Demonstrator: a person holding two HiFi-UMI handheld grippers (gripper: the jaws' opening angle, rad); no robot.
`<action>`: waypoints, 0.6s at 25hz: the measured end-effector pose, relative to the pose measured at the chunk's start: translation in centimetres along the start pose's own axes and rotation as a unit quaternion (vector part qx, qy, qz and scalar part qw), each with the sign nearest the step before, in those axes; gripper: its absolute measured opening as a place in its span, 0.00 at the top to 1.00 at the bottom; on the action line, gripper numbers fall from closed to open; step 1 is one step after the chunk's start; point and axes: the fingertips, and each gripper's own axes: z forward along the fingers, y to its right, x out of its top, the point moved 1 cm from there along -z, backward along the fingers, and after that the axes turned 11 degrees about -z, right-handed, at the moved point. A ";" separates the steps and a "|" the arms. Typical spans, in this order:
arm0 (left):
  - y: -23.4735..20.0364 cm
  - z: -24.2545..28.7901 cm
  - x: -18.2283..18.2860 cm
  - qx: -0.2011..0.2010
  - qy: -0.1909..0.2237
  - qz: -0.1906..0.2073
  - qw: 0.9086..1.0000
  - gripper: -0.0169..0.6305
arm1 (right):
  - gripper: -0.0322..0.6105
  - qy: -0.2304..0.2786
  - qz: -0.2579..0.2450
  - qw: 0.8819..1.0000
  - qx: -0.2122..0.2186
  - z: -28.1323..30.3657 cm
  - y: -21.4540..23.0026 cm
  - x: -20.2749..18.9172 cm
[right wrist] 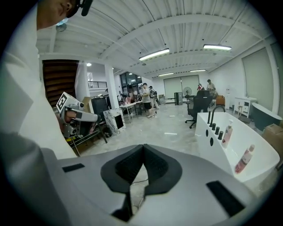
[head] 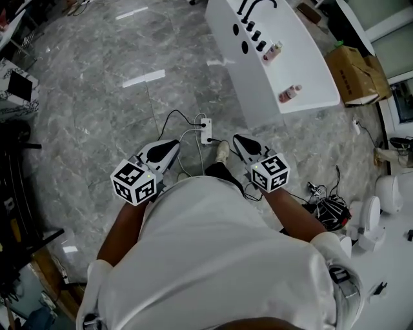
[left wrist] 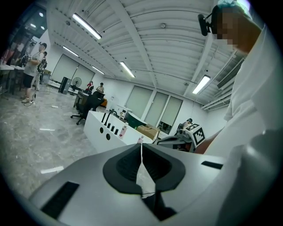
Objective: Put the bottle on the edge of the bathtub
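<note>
The person's white shirt fills the bottom of the head view, with both forearms reaching forward from it. The left hand-held gripper and the right hand-held gripper are held side by side above the floor. Each has its jaws closed tip to tip with nothing between them.

Just ahead of the grippers a white power strip lies on the grey marbled floor, and black and white cables loop from it toward the person. One pale shoe shows between the two grippers. To the right, a tangle of black cable lies near the white gear at the frame's edge. A cardboard box sits just beyond the far side of the bathtub.

The bathtub is white and long and runs away from the person at a slant. A black tap and a row of black knobs stand on its rim. Two bottles stand upright on that same rim, well apart from both grippers. The far bottle is pale with a pink tint and stands just beside the knobs. The near bottle is pinker and stands closer to the tub's near end.

Between the grippers and the tub's near end the floor is open past the power strip. The left side is wide bare floor, edged by dark furniture at the frame's border.
</note>
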 end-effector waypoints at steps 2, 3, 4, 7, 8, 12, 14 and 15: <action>-0.2 -0.3 -0.3 0.003 -0.001 -0.002 1.000 0.94 | 0.94 -0.003 -0.001 1.000 0.005 0.2 -0.4 -0.2; -0.3 -0.5 -0.5 0.004 -0.002 -0.003 1.000 0.94 | 0.94 -0.004 -0.002 1.000 0.006 0.3 -0.6 -0.3; -0.3 -0.5 -0.6 0.005 -0.003 -0.004 1.000 0.94 | 0.94 -0.005 -0.003 1.000 0.007 0.4 -0.7 -0.3; -0.1 -0.5 -0.9 0.004 -0.007 -0.005 1.000 0.94 | 0.94 -0.005 -0.003 1.000 0.010 0.5 -0.8 -0.2; -0.1 -0.4 -1.0 0.003 -0.009 -0.006 1.000 0.94 | 0.94 -0.005 -0.002 1.000 0.011 0.6 -0.8 -0.2; -0.3 0.0 -1.2 0.002 -0.013 -0.008 1.000 0.94 | 0.94 -0.006 0.000 1.000 0.014 0.8 -0.7 -0.4; -0.4 0.3 -1.1 0.002 -0.014 -0.008 1.000 0.94 | 0.94 -0.007 0.001 1.000 0.012 0.7 -0.3 -0.6; -0.4 0.6 -1.1 0.002 -0.015 -0.008 1.000 0.94 | 0.94 -0.007 0.002 1.000 0.011 0.6 0.0 -0.7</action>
